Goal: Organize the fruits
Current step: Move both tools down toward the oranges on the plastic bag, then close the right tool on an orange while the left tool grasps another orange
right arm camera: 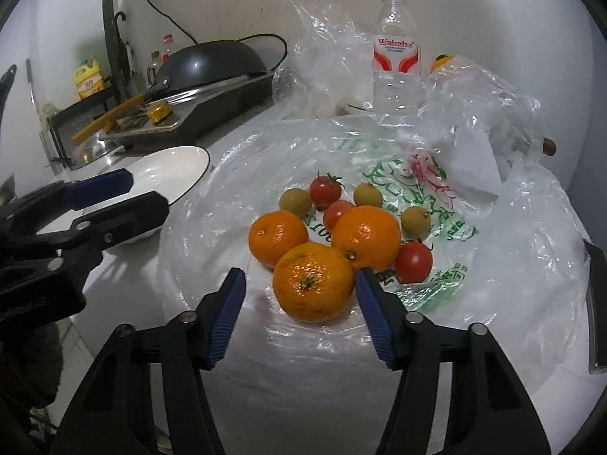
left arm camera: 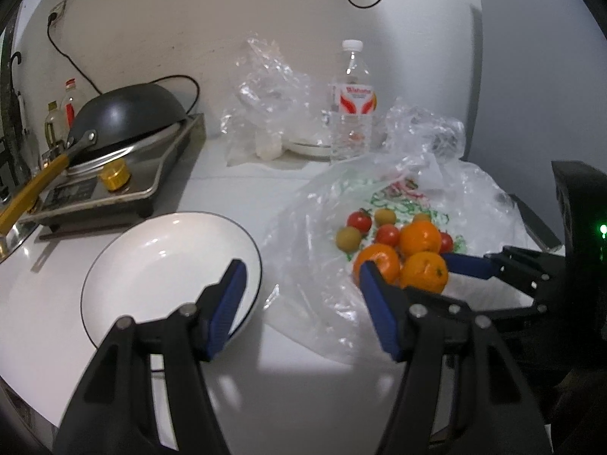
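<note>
A glossy white plate (left arm camera: 167, 261) with a thin dark rim sits on a smooth white tabletop (left arm camera: 68, 303). Crinkled clear plastic bag (right arm camera: 235, 174) carries dimpled, shiny oranges (right arm camera: 313, 282) and smooth tomatoes (right arm camera: 414, 261). The wok (left arm camera: 136, 108) looks matt dark metal; the stove tray (left arm camera: 167, 174) brushed steel; the bottle (right arm camera: 396, 64) clear plastic.

Two wrist views, shared oranges (right arm camera: 313, 282) close.

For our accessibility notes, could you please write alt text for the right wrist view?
The right gripper has its blue fingers open on either side of the nearest orange, which lies on a clear plastic bag with two more oranges, three small tomatoes and three greenish fruits. The left gripper is beside an empty white plate.
</note>
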`<move>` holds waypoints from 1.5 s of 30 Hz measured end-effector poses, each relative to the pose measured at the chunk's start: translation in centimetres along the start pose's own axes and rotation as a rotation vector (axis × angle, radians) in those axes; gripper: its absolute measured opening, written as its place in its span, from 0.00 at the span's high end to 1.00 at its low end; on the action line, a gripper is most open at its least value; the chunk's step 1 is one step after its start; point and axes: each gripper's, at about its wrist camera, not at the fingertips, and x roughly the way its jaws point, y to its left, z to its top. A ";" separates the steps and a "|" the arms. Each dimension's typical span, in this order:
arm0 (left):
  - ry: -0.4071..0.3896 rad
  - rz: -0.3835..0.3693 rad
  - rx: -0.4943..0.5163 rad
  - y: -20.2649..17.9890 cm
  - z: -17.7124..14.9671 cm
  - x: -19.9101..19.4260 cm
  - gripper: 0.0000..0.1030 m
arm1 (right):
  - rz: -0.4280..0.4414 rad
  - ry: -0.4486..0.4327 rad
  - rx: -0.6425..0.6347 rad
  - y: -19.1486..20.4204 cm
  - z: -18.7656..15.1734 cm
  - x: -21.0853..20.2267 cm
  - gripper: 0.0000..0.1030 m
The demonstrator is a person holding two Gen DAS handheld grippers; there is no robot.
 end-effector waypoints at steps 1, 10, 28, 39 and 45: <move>-0.003 0.000 0.003 -0.1 0.1 -0.1 0.39 | -0.008 0.004 -0.001 -0.1 0.0 0.1 0.51; -0.008 0.002 0.049 -1.7 0.8 0.1 0.39 | 0.012 -0.013 0.014 -1.2 -0.2 -0.7 0.54; 0.093 -0.064 0.194 -7.9 1.5 4.9 0.44 | -0.032 -0.142 0.114 -7.5 -0.3 -5.4 0.54; 0.198 -0.002 0.193 -7.9 1.4 8.4 0.56 | -0.021 -0.155 0.125 -8.5 -0.6 -5.5 0.54; 0.191 0.010 0.204 -7.8 1.4 8.3 0.60 | -0.019 -0.157 0.127 -8.7 -0.6 -5.5 0.54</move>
